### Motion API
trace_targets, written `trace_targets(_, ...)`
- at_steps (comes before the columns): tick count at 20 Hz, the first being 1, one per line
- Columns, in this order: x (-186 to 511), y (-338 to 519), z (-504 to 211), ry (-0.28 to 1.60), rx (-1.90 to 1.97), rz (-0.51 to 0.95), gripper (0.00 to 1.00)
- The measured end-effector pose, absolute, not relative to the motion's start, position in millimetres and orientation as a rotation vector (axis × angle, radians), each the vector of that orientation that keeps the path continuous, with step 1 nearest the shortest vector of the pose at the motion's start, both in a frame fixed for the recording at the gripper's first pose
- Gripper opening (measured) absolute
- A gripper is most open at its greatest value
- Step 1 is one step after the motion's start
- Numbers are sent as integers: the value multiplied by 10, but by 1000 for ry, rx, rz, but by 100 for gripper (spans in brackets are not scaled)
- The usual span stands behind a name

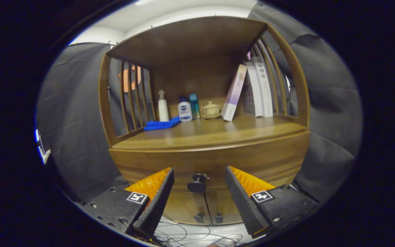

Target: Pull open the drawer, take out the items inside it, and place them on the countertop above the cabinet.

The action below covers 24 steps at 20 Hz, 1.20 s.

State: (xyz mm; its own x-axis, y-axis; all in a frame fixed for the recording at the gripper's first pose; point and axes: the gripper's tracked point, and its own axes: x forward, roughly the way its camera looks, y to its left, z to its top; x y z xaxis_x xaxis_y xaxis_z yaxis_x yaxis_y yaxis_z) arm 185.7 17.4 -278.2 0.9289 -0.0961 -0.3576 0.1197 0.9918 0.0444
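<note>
Facing the wooden cabinet [204, 103] head-on, your gripper [199, 176] has its jaws released and spread wide, holding nothing. The drawer [211, 163] is closed, its front running below the countertop [211, 132]. Its dark round knob [197, 183] sits in the gap between your two fingers [158, 199], roughly level with their tips and slightly nearer the left one; neither finger touches it. Whatever lies inside the drawer cannot be seen. Below the drawer, two cabinet doors [202, 207] meet at centre, each with a small handle. On the countertop, toward the back: a white spray bottle [163, 106], a white bottle with a dark cap [184, 109], a teal bottle [194, 106], and a small lidded ceramic pot [211, 109] on a saucer. A blue cloth [161, 124] lies in front of the spray bottle. To the right, a box [234, 93] leans against upright books [259, 90]. Loose cables [197, 236] lie on the floor beneath your fingers.
</note>
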Motion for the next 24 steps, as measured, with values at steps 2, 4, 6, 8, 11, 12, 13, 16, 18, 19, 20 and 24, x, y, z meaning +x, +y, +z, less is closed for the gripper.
trace_targets(2, 1964, 114, -2930, 383, 45, -130, 94)
trace_targets(4, 2032, 74, -3082, 400, 23, -154, 90)
trace_targets(6, 2108, 57, -3235, 423, 11, -177, 80)
trace_targets(8, 2178, 61, -3354, 436, 17, -194, 72)
trace_targets(11, 2197, 73, -3401, 421, 13, -228, 67)
trace_targets(12, 2207, 65, -3392, 415, 11, -234, 65)
trace_targets(13, 2209, 105, -3395, 413, 25, -229, 63)
trace_targets(16, 2210, 101, -3396, 411, 36, -248, 48)
trace_targets(18, 2212, 111, -3402, 409, 19, -242, 45)
trace_targets(19, 2203, 102, -3396, 409, 17, -238, 42)
trace_targets(20, 2207, 102, -3393, 411, 24, -237, 42)
trace_targets(24, 2165, 108, -3386, 394, 42, -245, 36)
